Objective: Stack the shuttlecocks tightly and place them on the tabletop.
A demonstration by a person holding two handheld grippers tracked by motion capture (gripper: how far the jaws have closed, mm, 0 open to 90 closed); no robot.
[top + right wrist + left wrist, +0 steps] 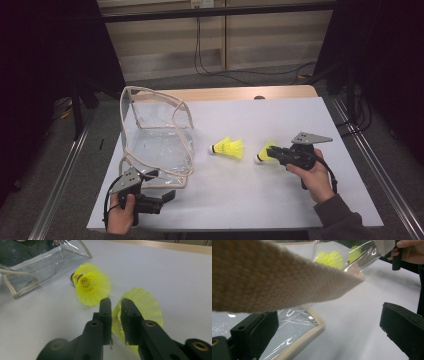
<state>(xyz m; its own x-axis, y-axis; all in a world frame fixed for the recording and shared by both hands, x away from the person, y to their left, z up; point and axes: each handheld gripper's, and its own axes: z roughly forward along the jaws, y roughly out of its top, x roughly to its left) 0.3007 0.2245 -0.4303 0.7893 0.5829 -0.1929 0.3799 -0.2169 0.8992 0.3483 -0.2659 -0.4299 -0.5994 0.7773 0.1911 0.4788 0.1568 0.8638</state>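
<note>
The right tongs stand narrowly apart over the skirt of the near yellow shuttlecock, which lies on the white bench. At its 9 o'clock lies the second shuttlecock. The left tongs stand wide apart beside the clear bag.

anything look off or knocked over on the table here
Nothing is damaged or spilled. Both yellow shuttlecocks lie on their sides, and the clear bag sags crookedly, its webbing strap drooping over the left gripper.
</note>
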